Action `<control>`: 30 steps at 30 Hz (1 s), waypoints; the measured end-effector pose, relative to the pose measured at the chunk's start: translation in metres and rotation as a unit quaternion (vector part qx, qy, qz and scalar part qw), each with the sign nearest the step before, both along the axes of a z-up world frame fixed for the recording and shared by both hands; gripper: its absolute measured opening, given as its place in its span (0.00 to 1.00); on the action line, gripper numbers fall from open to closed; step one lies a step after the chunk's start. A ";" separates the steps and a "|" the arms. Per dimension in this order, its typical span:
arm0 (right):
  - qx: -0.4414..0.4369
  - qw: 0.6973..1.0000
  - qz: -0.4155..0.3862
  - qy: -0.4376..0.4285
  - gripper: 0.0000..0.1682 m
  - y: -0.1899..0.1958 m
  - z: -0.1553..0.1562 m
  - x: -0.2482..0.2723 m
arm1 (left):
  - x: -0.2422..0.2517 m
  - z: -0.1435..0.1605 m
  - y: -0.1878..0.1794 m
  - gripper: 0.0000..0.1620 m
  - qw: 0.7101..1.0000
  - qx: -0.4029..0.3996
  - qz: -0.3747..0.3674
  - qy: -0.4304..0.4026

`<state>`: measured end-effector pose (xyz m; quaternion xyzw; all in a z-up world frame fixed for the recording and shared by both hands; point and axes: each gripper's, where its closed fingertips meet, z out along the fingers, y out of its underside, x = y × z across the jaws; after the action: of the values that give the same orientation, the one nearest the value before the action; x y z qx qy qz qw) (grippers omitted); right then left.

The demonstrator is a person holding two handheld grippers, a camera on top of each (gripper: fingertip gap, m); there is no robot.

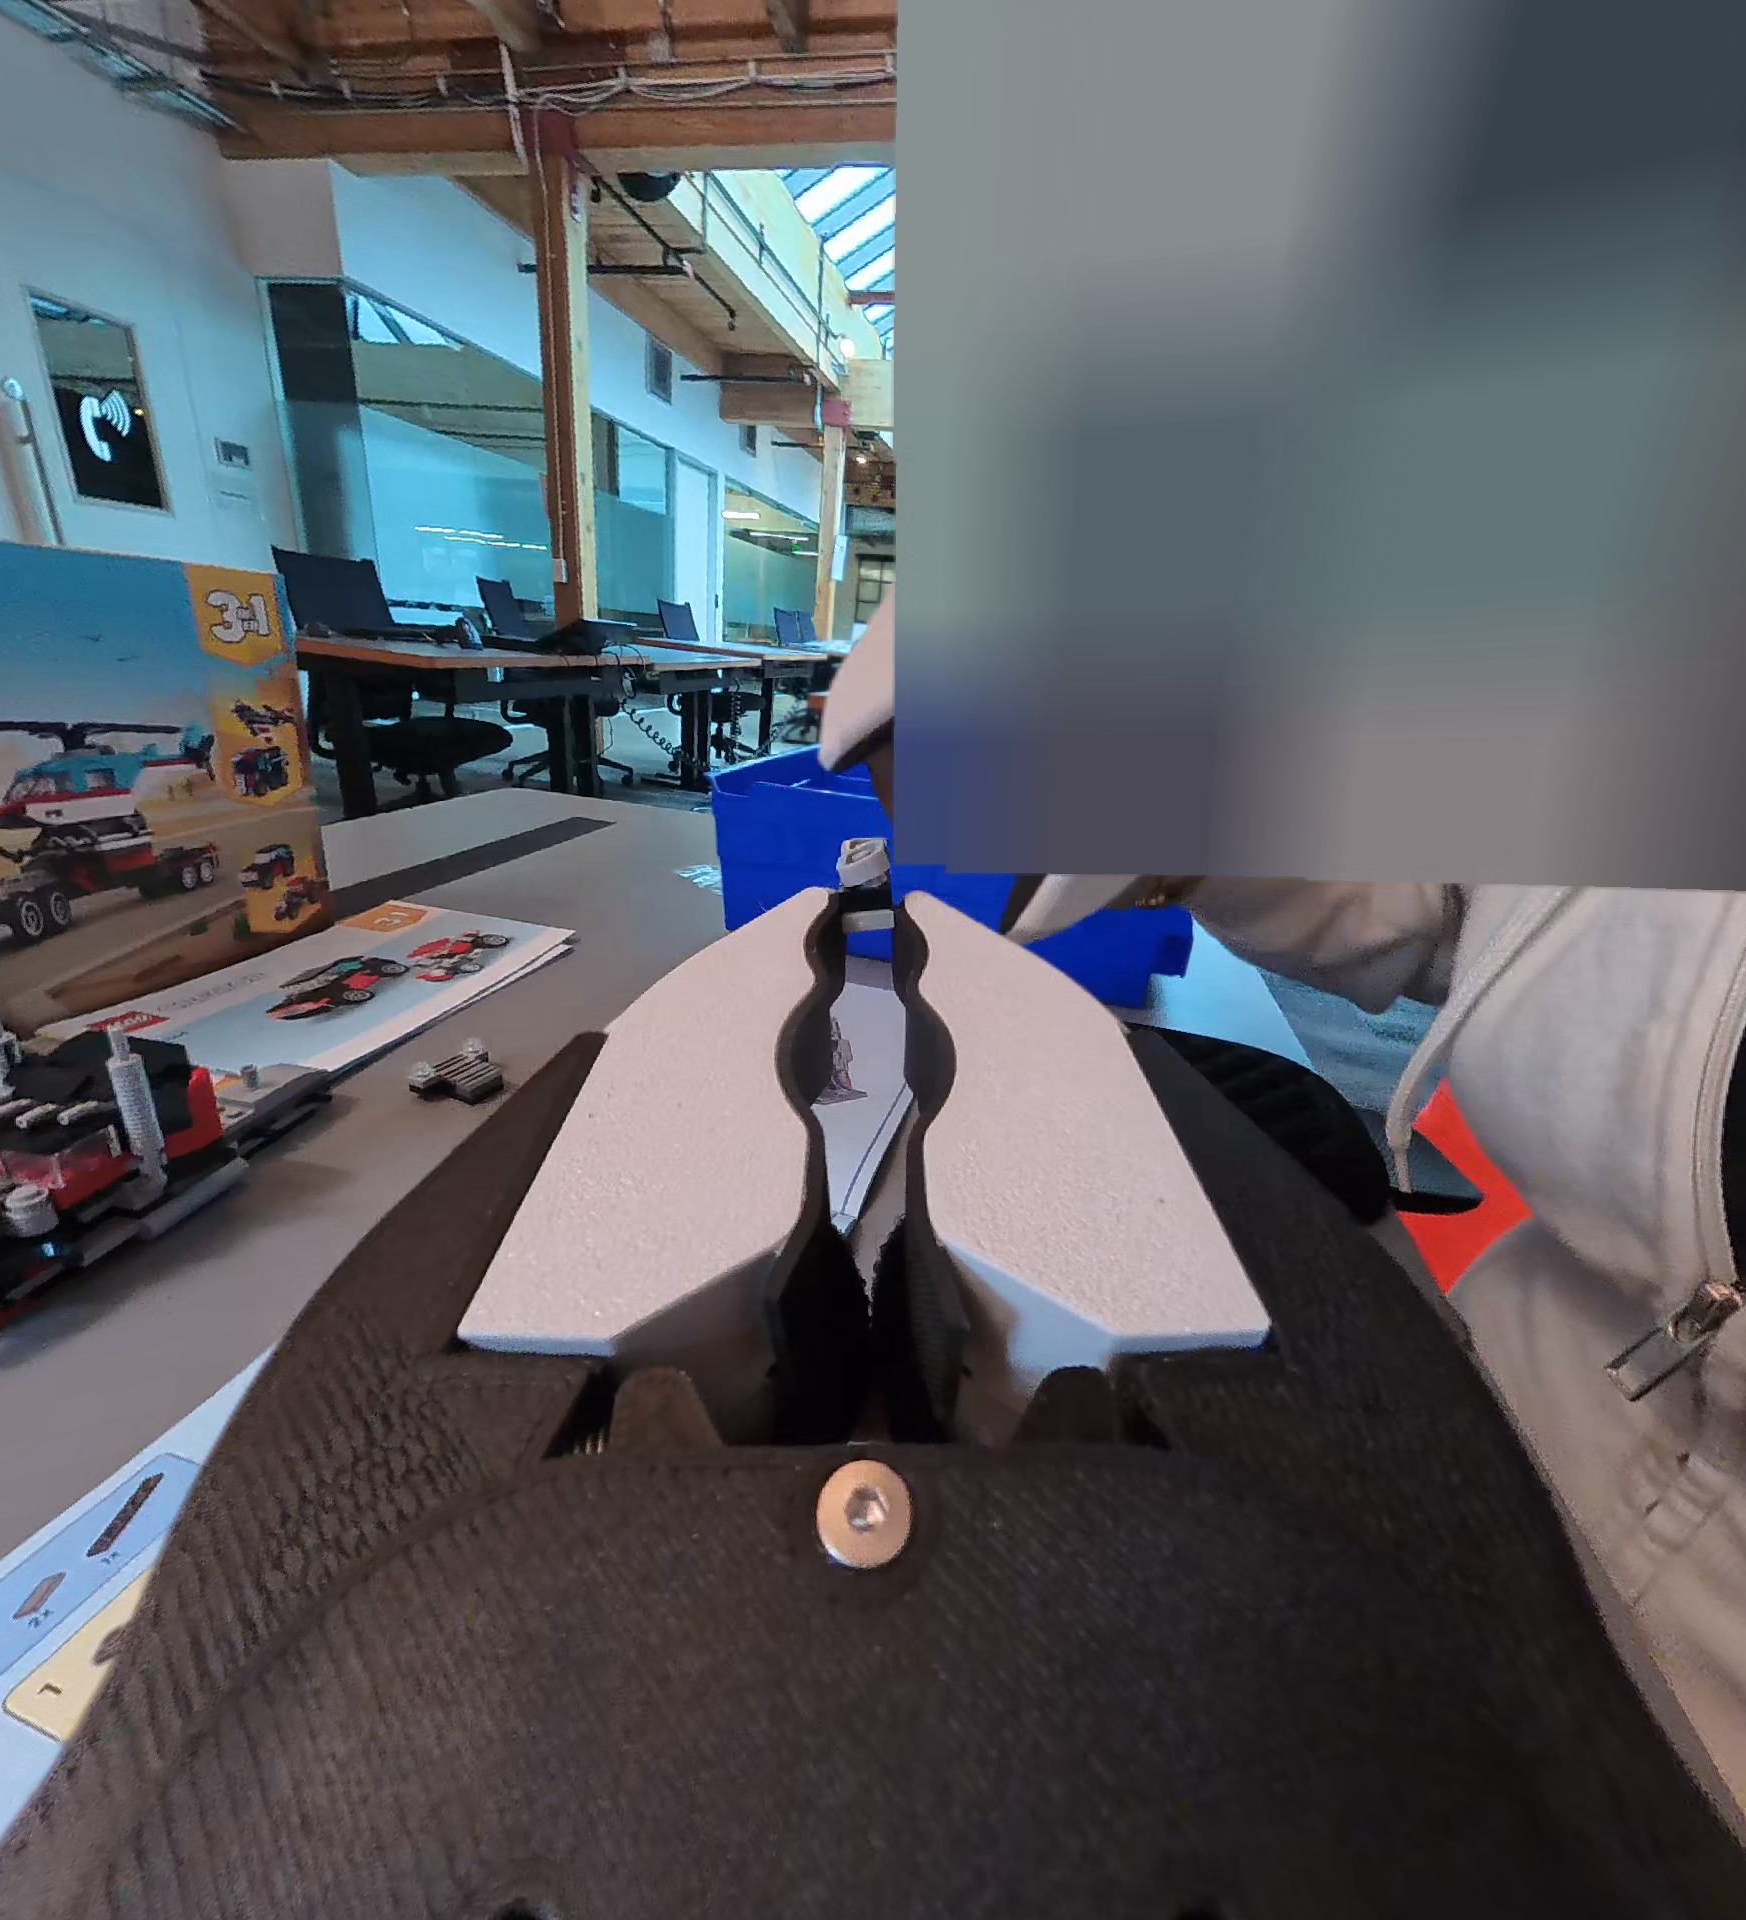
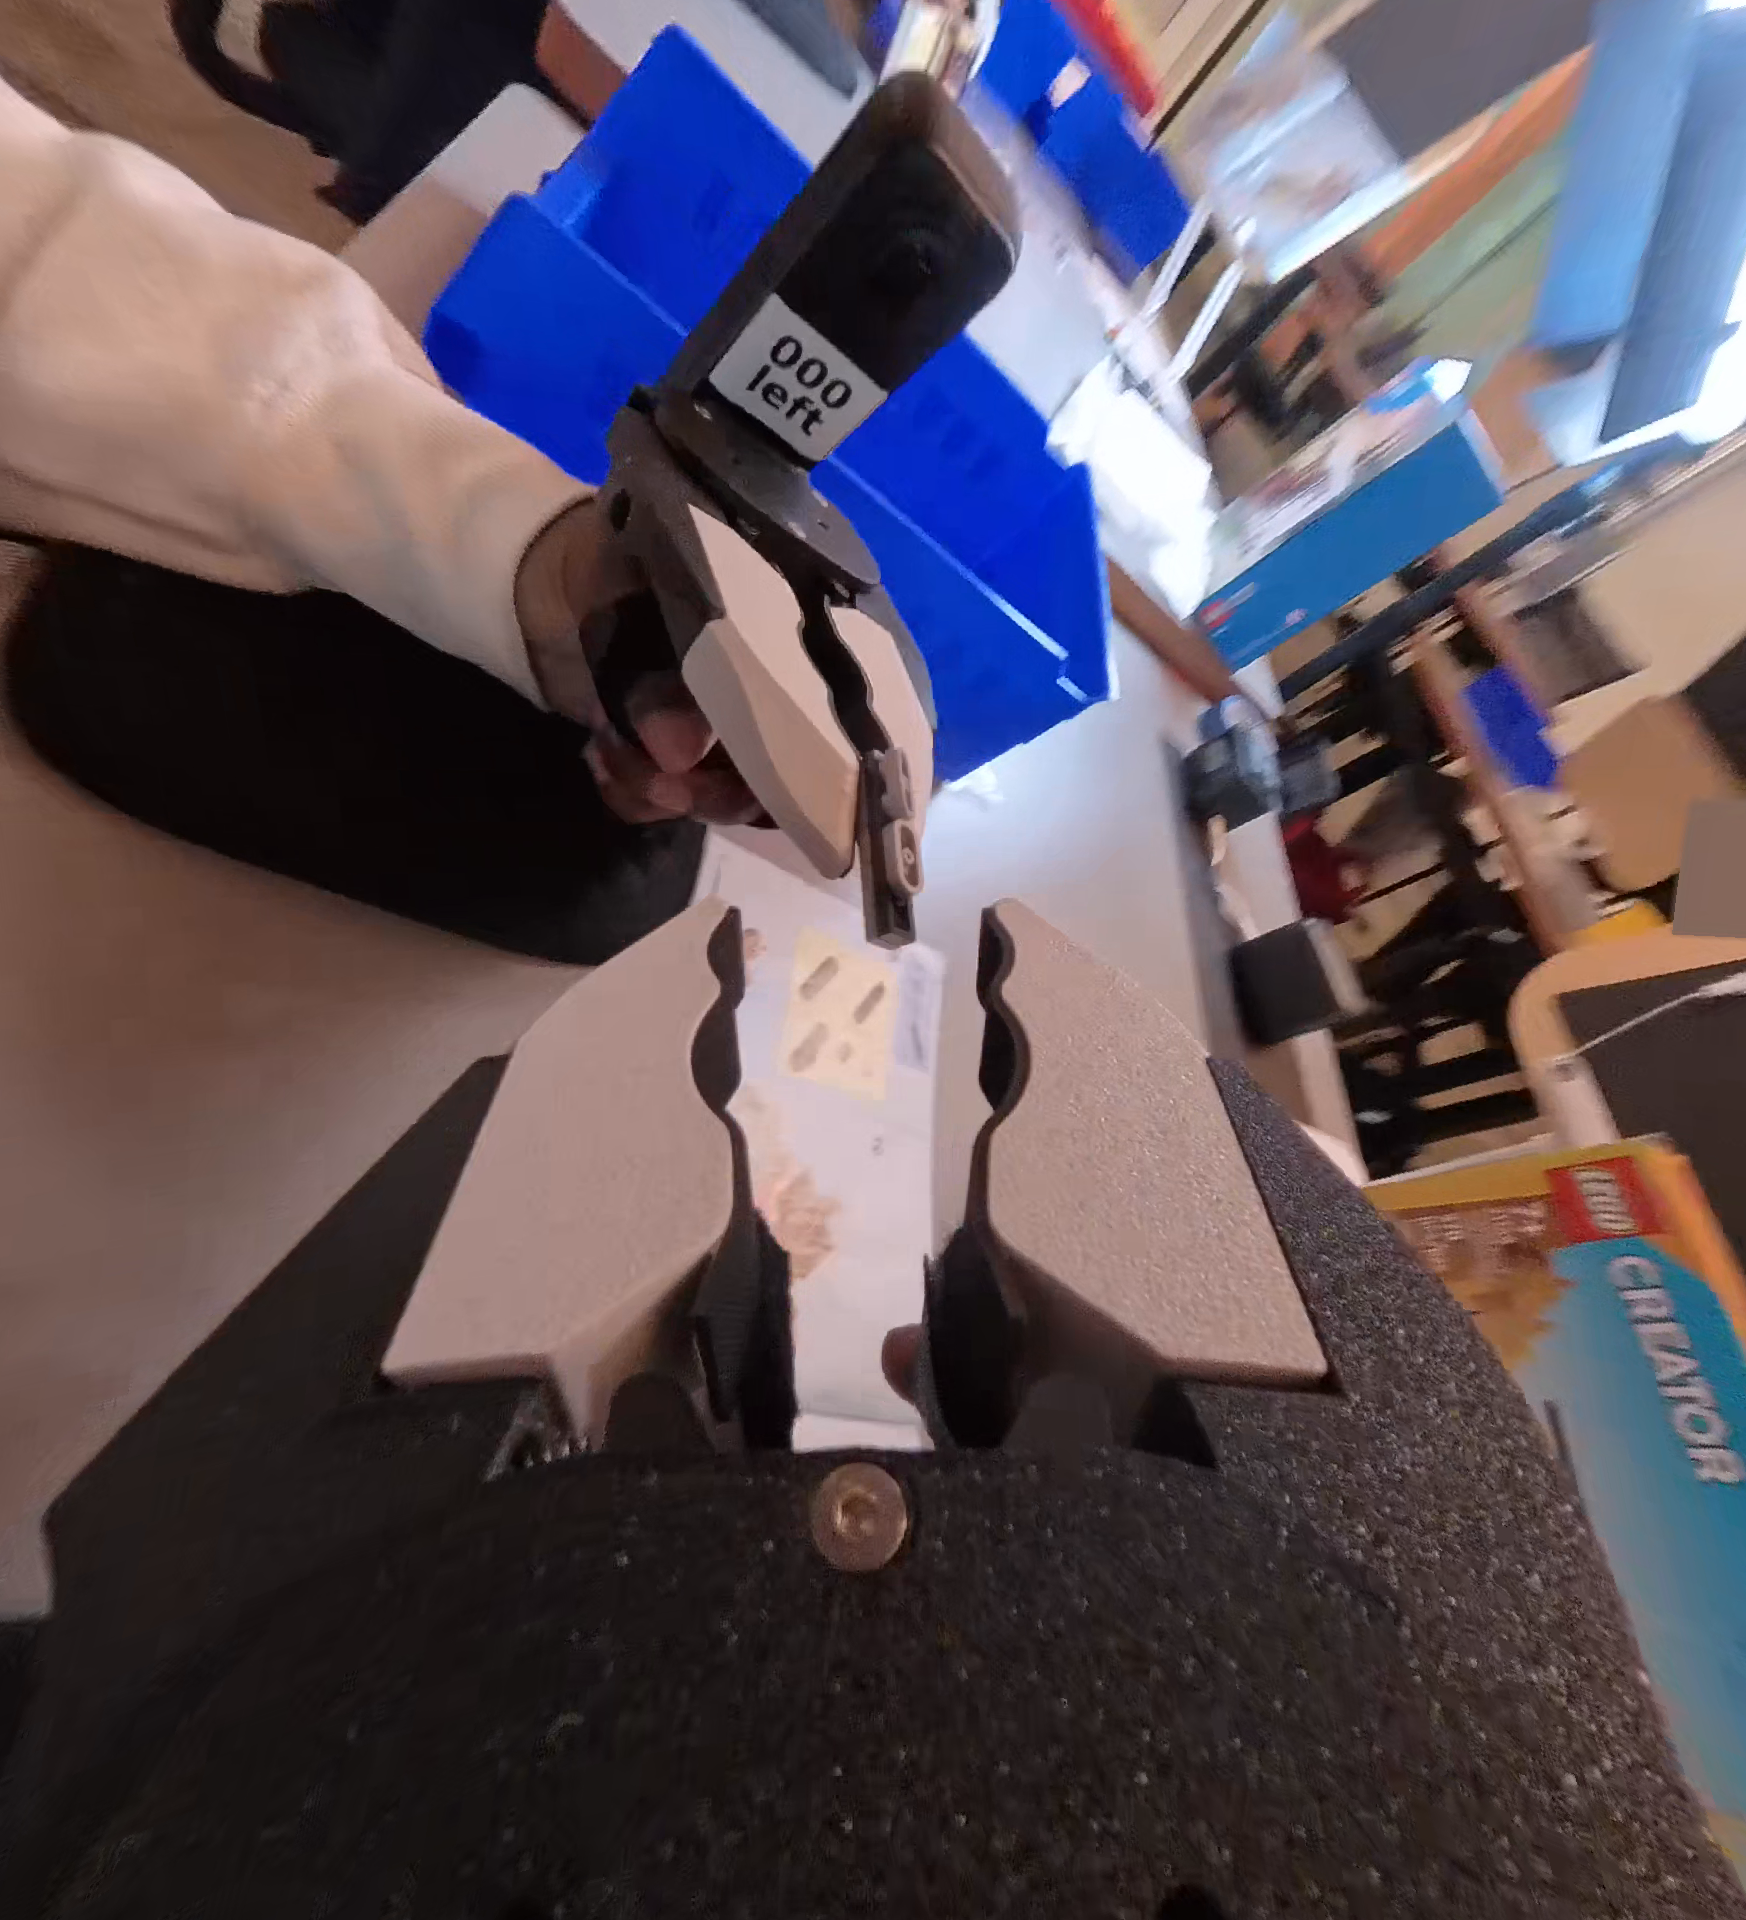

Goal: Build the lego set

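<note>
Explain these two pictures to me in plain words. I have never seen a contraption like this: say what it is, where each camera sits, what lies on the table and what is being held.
There is no robot here. A person holds a hand-squeezed gripper in each hand, and a camera on each looks forward along its two pale fingers.

The left wrist view looks along the left gripper, which is shut on a small grey lego piece. On the grey table to its left sit a partly built truck, a booklet, the set's box and a small dark lego part. A blue bin stands behind.

The right wrist view looks along the right gripper, which is open and holds nothing. Just beyond it hangs the left gripper with its piece.
</note>
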<state>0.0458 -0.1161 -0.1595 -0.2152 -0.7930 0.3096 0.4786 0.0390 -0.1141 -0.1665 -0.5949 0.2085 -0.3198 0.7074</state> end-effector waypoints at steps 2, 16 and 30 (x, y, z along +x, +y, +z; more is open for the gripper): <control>0.031 0.999 -0.004 0.044 0.26 -0.001 0.000 -0.002 | -0.002 -0.001 0.002 0.05 1.000 -0.007 0.002 -0.006; 0.178 0.978 0.040 0.100 0.21 -0.013 -0.007 -0.026 | -0.003 -0.004 0.003 0.05 1.000 -0.004 0.014 0.011; 0.196 0.973 0.024 0.122 0.14 -0.011 -0.012 -0.031 | -0.003 -0.007 0.003 0.05 0.998 -0.045 -0.021 -0.030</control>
<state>0.0148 -0.1267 -0.1711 -0.0591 -0.7788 0.1832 0.5970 0.0358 -0.1112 -0.1732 -0.6119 0.1851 -0.3618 0.6786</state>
